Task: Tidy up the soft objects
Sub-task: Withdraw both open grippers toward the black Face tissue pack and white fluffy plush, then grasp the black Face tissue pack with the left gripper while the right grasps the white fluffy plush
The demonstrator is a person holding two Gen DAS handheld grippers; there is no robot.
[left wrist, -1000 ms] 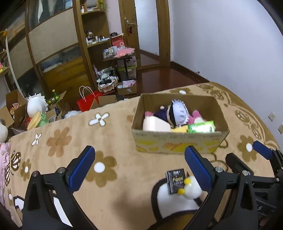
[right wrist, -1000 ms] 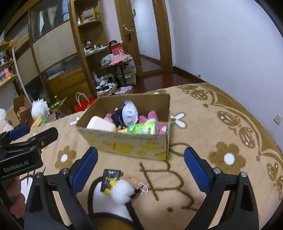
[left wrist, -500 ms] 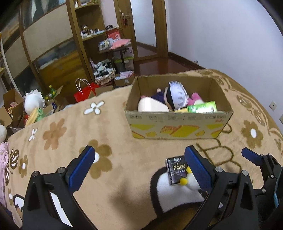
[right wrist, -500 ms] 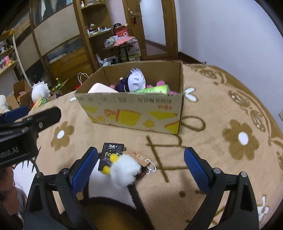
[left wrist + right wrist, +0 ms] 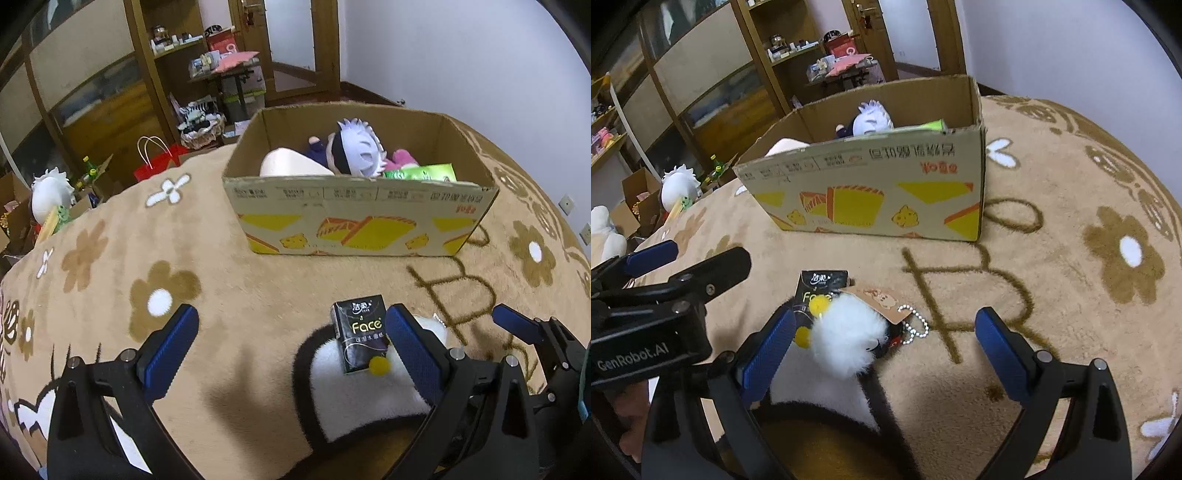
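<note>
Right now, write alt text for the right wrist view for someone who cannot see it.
An open right tool hovers low over a fluffy white plush keychain lying beside a black tissue pack on a tan flowered blanket. Beyond stands an open cardboard box holding soft toys; the left tool shows at the left edge.

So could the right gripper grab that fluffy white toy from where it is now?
Probably yes. The right gripper is open and the fluffy white toy lies between its fingers, nothing above it. The black tissue pack touches the toy.
</note>
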